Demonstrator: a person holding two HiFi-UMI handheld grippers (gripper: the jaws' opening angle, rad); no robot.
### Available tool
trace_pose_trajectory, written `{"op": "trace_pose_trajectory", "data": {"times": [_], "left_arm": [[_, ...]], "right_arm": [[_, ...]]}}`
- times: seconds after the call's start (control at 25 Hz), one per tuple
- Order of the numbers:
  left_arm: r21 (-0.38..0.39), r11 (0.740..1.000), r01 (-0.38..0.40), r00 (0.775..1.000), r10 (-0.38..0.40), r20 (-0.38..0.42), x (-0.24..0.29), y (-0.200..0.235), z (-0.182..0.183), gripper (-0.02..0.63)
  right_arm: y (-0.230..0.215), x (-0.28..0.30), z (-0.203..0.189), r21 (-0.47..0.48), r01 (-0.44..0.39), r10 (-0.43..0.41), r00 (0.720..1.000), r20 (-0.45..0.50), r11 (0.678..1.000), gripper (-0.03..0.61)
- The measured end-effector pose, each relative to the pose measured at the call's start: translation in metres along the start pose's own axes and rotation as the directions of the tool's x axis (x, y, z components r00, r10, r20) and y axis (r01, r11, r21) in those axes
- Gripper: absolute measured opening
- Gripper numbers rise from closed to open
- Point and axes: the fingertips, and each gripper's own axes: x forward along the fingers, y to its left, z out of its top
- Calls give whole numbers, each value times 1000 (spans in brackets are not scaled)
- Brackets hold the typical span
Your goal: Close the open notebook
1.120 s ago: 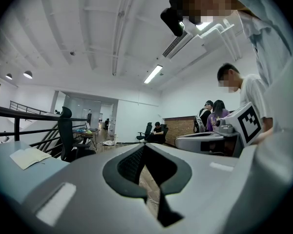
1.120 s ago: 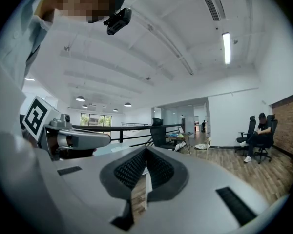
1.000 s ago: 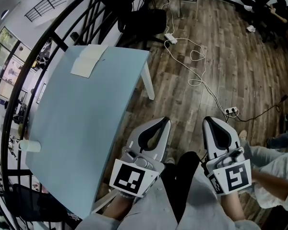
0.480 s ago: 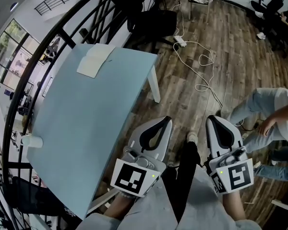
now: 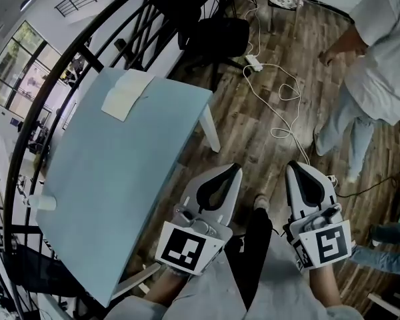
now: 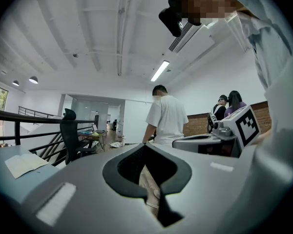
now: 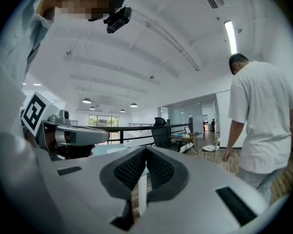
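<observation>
Light blue table (image 5: 120, 179) fills the left of the head view, long axis running away from the wearer. Black railing (image 6: 29, 117) curves round its far and left sides. Bystander in a white shirt (image 5: 387, 39) stands on the wood floor at upper right, well clear of the table. Black office chair (image 5: 210, 35) sits just past the table's far end.

Left gripper (image 5: 228, 171) and right gripper (image 5: 297, 171) are both off the table, over the floor beside its right long edge, above the wearer's legs. Both sets of jaws are together, with nothing between them.

Notebook (image 5: 125, 93) lies flat near the table's far left corner, pale pages up. It looks open. Its long axis runs roughly along the table's length, and it is well apart from both grippers.

White cable (image 5: 280, 105) loops across the floor from a power strip (image 5: 253, 62). A small white cup-like cylinder (image 5: 41, 203) sits at the table's left edge.
</observation>
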Motion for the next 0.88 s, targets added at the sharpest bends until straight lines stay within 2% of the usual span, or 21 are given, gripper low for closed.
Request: {"op": "trace_pose_trajectory", "data": {"times": [0.2,0.4,0.52,0.68,0.88], "left_arm": [[-2,999,-45,999,45,-5,46,7,2,5],[-17,992,-125,992,125,-12,78,18,3,5],[-7,983,-181,983,181,2,94,30,2,5],[-31,969,-245,969,245,-4,111,39,3,5],[-9,953,-304,952,304,32,123,48,7,5]], "right_arm": [[-45,27,-2,4,-43,43,999,-6,999,2],[-77,58,-5,0,-124,124,992,-9,992,2],[-90,78,-6,-4,-176,176,984,2,984,2],[-104,99,-5,-11,-237,237,971,6,971,2],[-113,114,-5,-19,-299,299,954,-4,954,2]]}}
